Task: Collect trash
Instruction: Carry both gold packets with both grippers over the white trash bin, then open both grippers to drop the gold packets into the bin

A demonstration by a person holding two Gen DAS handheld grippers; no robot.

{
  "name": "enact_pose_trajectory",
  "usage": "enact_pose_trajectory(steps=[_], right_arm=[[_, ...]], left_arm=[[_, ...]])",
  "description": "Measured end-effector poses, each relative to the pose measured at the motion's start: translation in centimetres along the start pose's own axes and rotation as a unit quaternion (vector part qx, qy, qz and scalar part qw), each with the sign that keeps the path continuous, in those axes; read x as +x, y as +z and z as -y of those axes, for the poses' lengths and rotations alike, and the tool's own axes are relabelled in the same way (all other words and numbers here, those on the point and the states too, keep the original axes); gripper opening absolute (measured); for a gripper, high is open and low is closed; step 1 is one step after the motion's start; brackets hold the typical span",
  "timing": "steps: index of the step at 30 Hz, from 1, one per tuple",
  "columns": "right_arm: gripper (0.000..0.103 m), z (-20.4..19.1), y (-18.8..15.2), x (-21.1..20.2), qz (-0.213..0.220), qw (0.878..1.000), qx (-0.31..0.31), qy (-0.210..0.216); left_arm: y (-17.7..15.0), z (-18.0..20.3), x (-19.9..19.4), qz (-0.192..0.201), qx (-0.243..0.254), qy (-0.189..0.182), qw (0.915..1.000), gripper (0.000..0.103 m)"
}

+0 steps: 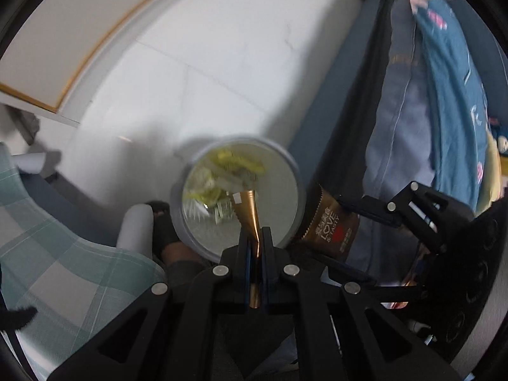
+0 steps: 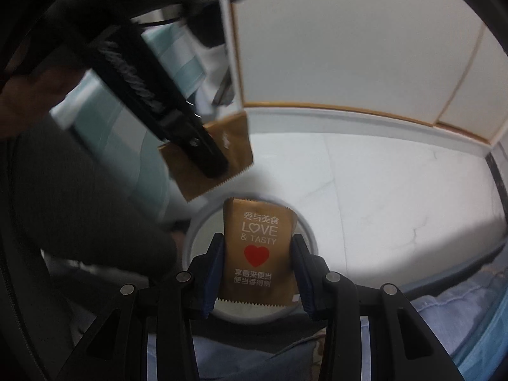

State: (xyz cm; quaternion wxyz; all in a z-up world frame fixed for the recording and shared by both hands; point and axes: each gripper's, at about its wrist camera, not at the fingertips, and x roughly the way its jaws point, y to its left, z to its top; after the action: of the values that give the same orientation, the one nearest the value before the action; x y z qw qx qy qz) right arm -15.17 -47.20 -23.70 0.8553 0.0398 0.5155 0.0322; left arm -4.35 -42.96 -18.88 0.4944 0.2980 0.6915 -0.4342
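While both grippers hang over the bin [image 1: 287,171]:
Left gripper [image 1: 256,241]: clamped edge-on on gold wrapper [image 1: 249,209]; yellow scraps [image 1: 228,162] visible inside the bin.
Right gripper [image 2: 258,266]: holding "LOVE & TASTY" packet [image 2: 258,247] by its sides, print readable.

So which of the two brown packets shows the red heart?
The packet in the right gripper, held flat across its width; the left gripper pinches its own packet edge-on.

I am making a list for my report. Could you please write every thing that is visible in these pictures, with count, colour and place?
trash bin: one, grey-white, on the floor below both tools, yellow-green scraps inside
gold packet: one, gold, edge-on in the left tool, over the bin
LOVE & TASTY packet: one, brown-gold with red heart, flat in the right tool, over the bin
floor: white tiles
blue bedding: one, right of the bin
checked fabric: one, green-white, left of the bin
left tool: black, shut on its packet
right tool: black, gripping its packet
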Motion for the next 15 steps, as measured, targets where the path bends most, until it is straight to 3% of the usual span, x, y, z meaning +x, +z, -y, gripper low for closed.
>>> enact_pose_trajectory(steps=[5,11,15], right_arm=[[0.040,-0.9,-0.7,1.1,-0.024,0.999,-0.031,0.002],[0.043,-1.0,-1.0,1.5,-0.042,0.998,-0.037,0.011],[0.045,-0.6,-0.7,2.0,-0.056,0.998,-0.031,0.018]], left_arm=[[0.5,-0.6,2.4,-0.047,0.003,-0.018,0.9987,0.001],[1.3,-1.9,3.2,-0.063,-0.011,-0.052,0.9966,0.002],[1.3,-2.4,4.2,-0.079,-0.014,-0.048,0.9956,0.004]])
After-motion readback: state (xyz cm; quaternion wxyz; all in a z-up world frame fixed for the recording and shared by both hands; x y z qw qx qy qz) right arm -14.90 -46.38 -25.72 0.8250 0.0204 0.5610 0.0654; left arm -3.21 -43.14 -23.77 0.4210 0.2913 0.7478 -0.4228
